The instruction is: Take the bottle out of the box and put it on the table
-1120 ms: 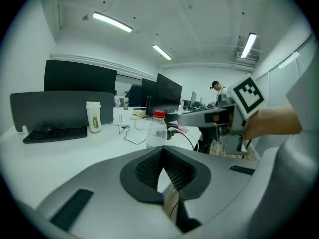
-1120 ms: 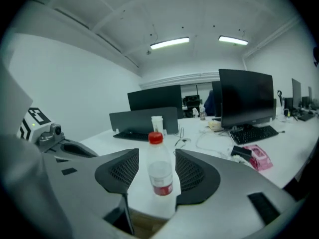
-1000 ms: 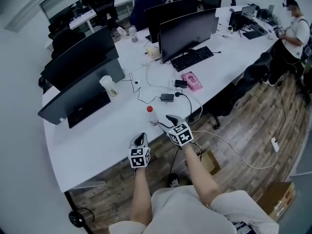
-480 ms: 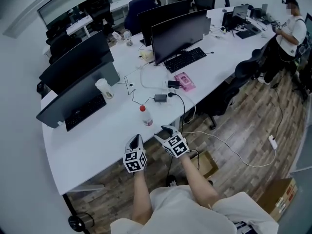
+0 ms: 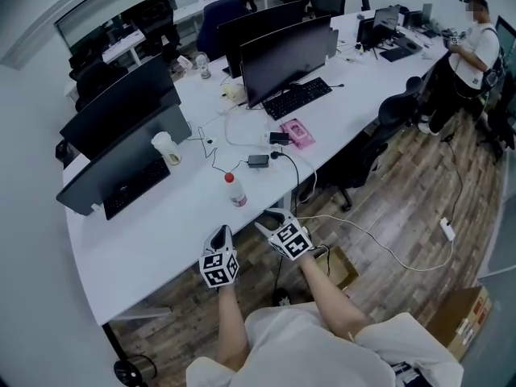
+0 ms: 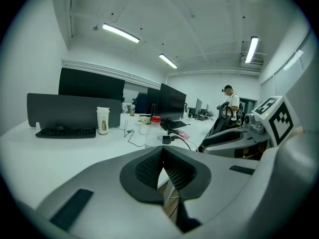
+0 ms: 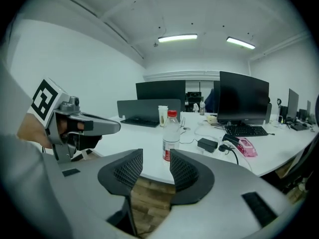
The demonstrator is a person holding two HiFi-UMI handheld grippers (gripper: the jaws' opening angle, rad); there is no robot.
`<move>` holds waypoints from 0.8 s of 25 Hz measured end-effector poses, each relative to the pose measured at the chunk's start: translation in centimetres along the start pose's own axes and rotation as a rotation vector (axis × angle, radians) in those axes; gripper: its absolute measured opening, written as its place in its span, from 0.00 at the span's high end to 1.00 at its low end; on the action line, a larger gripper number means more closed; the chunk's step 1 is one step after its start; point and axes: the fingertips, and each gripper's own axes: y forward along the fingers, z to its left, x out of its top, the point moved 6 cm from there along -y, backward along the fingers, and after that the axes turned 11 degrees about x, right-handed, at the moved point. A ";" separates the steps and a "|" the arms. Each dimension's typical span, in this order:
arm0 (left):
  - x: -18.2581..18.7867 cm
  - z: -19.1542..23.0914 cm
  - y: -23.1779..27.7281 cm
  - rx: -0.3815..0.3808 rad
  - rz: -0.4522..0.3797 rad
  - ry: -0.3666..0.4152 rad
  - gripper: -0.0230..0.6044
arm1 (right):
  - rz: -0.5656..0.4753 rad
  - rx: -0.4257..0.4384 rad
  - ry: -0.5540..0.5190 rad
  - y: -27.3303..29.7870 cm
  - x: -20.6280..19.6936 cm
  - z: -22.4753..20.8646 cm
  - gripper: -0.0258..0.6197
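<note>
White worktop [image 5: 153,232], left to right: left tongs [image 5: 222,234], pads pressed together, empty; clear red-capped bottle [image 5: 234,189], upright near the front edge; right tongs [image 5: 272,220], jaws apart, just narrowing, nothing between them.

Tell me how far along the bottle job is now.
Done: the bottle stands upright on the table. In hand: nothing; the right gripper has just been closing, jaws apart, empty; the left gripper is shut, empty. Left: nothing visible.
</note>
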 end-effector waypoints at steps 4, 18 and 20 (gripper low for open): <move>0.9 -0.4 0.1 -0.011 -0.016 0.021 0.94 | 0.003 -0.009 -0.013 0.0 0.0 0.1 0.69; 0.7 -0.1 1.0 -0.031 -0.014 0.010 0.94 | -0.027 0.004 0.043 0.7 0.1 1.1 0.89; 0.7 -0.2 1.1 -0.032 -0.013 0.011 0.94 | -0.025 0.020 0.057 1.0 -0.1 1.2 0.90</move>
